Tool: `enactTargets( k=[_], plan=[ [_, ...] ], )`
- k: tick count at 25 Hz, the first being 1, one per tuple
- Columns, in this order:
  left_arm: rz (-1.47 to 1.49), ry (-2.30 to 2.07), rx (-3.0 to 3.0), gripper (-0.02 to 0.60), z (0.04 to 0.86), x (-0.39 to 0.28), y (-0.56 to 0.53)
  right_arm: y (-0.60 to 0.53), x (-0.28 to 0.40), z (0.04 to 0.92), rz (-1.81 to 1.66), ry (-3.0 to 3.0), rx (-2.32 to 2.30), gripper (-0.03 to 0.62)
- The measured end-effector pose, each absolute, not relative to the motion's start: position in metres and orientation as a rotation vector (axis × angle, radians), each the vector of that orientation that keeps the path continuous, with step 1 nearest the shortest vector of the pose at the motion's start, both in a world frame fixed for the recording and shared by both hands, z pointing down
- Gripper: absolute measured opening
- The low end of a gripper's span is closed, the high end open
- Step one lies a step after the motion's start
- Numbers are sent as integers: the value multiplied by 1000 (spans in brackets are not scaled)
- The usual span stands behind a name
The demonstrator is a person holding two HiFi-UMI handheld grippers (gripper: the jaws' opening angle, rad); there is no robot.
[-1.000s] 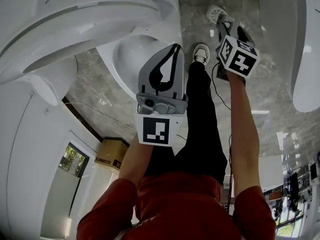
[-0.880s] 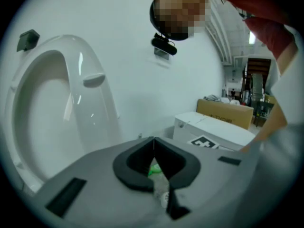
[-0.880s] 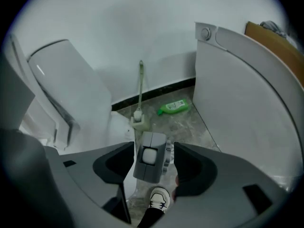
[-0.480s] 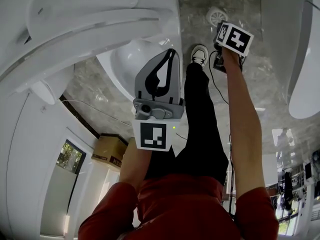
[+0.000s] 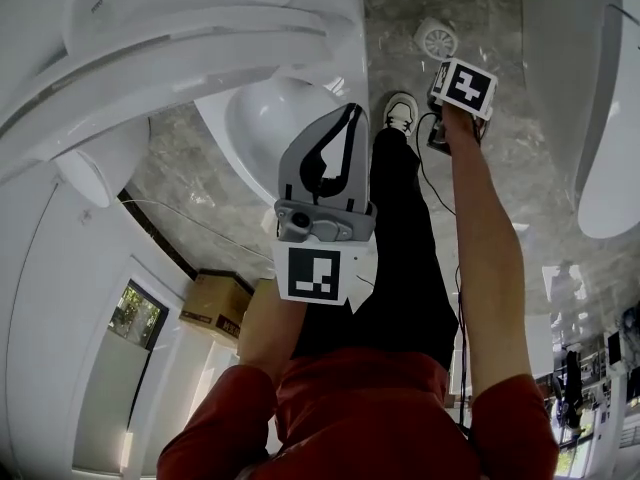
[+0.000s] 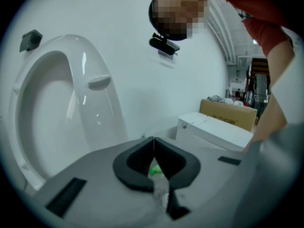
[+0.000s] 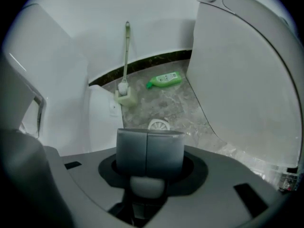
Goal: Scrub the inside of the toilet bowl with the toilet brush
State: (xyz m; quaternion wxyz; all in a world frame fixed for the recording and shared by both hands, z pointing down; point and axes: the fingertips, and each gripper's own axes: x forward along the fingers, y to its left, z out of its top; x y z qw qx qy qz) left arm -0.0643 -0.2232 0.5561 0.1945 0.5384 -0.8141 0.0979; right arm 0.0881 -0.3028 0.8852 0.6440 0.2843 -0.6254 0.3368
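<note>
- Right hand-held gripper has dropped toward the floor, probably to reach the brush. Its jaws have just been closing and are now clenched on nothing.
- Toilet brush stands in its holder, well ahead and ungrasped.
- Left hand-held gripper is clenched and empty near the toilet bowl.

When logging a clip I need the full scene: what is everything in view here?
toilet: one, white, lid raised, at left
white fixture: one, at the right
toilet brush: one, pale, upright in its holder by the wall
bottle: one, green, lying on the floor
floor drain: one, white, in the marble floor
cardboard box: one, brown, on the floor
shoe: one, white, on the floor
left gripper: one, grey, jaws together, empty
right gripper: one, grey, jaws just been closing, nothing between them
</note>
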Motion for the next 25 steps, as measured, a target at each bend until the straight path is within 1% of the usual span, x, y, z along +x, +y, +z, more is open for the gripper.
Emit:
enactTargets(
  k=[4,9,17,25],
  plan=[
    [259,-2287,1494,-2,545,-60,-208,-293,108,857,757,-1494,657,156],
    [203,-2322,1520,-2,508,-52,-178,-258,126,784,716,-1643,648,156],
    [96,-2442,1585,-2,402,-45,-93,-196,126,601,598,-1991,680,156],
    [76,-2586,1580,-2,282,-58,60,-83,117,420,463,-2286,671,156]
  ],
)
